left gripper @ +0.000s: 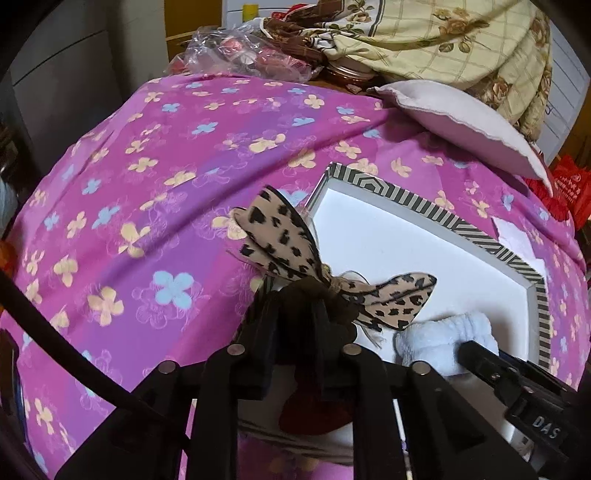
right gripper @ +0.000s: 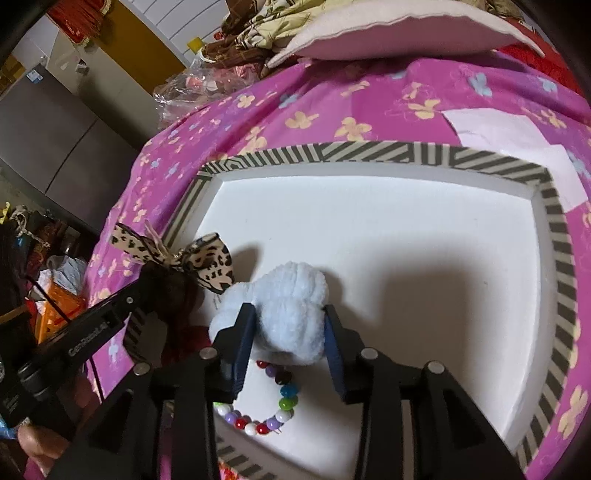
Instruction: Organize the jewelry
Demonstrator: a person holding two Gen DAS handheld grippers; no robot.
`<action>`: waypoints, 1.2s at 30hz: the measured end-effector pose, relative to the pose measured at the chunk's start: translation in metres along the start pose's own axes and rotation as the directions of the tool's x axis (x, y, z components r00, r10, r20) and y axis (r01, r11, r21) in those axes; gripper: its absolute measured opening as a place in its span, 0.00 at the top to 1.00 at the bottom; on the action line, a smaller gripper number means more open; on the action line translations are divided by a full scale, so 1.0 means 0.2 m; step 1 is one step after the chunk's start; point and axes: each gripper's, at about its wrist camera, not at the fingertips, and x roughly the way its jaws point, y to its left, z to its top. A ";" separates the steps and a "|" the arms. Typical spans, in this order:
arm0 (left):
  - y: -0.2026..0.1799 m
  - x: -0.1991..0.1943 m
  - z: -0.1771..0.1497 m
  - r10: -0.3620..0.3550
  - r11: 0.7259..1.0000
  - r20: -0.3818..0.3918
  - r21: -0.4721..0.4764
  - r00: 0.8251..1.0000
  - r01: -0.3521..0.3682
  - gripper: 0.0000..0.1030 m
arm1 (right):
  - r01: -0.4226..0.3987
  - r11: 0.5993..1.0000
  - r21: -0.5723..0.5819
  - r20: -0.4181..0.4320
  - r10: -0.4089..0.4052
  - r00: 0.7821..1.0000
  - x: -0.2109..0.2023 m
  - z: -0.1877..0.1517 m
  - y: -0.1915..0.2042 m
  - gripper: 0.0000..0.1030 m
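Observation:
A white tray with a striped rim (left gripper: 406, 201) (right gripper: 369, 151) lies on a pink flowered sheet. My left gripper (left gripper: 295, 314) (right gripper: 147, 288) hovers over the tray's near left corner. Its jaws stand apart, and a brown scrunchie with a leopard-print bow (left gripper: 280, 236) (right gripper: 214, 262) still sits draped between the fingers. My right gripper (right gripper: 288, 317) (left gripper: 469, 350) is open low inside the tray. A fluffy pale blue scrunchie (right gripper: 288, 295) (left gripper: 443, 336) rests on the tray floor between its blue pads. Behind that, a colourful bead bracelet (right gripper: 273, 406) lies in the tray. A red item (left gripper: 314, 417) lies under the left gripper.
The pink flowered sheet (left gripper: 147, 221) covers the surface around the tray. A pale pillow (left gripper: 461, 122) (right gripper: 388, 33), a folded floral blanket (left gripper: 443, 37) and a clear plastic bag (left gripper: 240, 55) lie at the far edge. White paper (right gripper: 517, 140) sits beyond the tray's far right corner.

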 end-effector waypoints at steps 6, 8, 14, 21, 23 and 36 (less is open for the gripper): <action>0.04 -0.14 -0.03 -0.030 0.999 0.032 -0.023 0.999 0.031 0.49 | -0.001 1.000 -0.003 0.066 0.001 0.998 -0.22 -0.05 -0.02 0.43; 0.04 -0.20 -0.05 -0.038 0.999 0.038 -0.014 0.999 0.039 0.49 | -0.001 1.000 -0.001 0.072 0.001 0.997 -0.28 -0.09 -0.03 0.43; 0.02 -0.38 -0.19 -0.041 0.998 0.085 0.047 0.996 0.037 0.49 | -0.013 1.000 -0.020 0.084 0.015 0.996 -0.41 -0.26 0.02 0.43; 0.02 -0.54 -0.36 -0.019 0.997 0.112 0.080 0.994 0.010 0.49 | 0.005 0.999 -0.054 0.107 0.001 0.994 -0.56 -0.49 0.11 0.42; 0.03 -0.57 -0.41 -0.019 0.997 0.111 0.082 0.994 0.010 0.49 | 0.014 0.998 -0.064 0.109 -0.007 0.994 -0.58 -0.54 0.14 0.42; 0.07 -0.71 -0.64 0.001 0.997 0.132 0.080 0.991 -0.012 0.49 | 0.037 0.993 -0.117 0.112 -0.024 0.993 -0.68 -0.77 0.26 0.37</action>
